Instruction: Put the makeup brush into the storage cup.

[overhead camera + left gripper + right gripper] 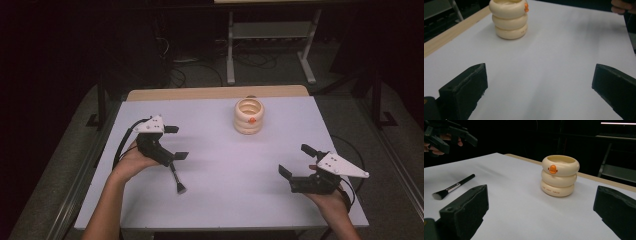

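1. We hold our left claw (176,142) above the surface (215,200) with its jaws spread wide and nothing between them. In the left gripper view only bare white surface lies between the two black jaws.

2. The makeup brush (176,179) lies flat just below and beside the left claw, on the side toward us, handle toward the claw and bristles toward us. It is apart from the jaws, not touched. We judge that the claw is spread so that it can drop over the thin handle.

3. Our right claw (296,160) hovers at the other side of the surface, jaws likewise spread and empty. It points toward the middle, so the right gripper view has the brush (452,187) lying to the left of its left jaw and the cup ahead between the two.

4. The cream ringed cup (249,116), with a small orange mark on its side, stands upright well ahead of both claws, nearer the far edge. Its mouth is open upward, which suits it as a holder for the brush, if that is the aim.

5. We judge that no grasp is made yet. The left claw is the nearer one to the brush. The handle is thin and lies flat, so the jaws would have to come low and close squarely or it could roll away.
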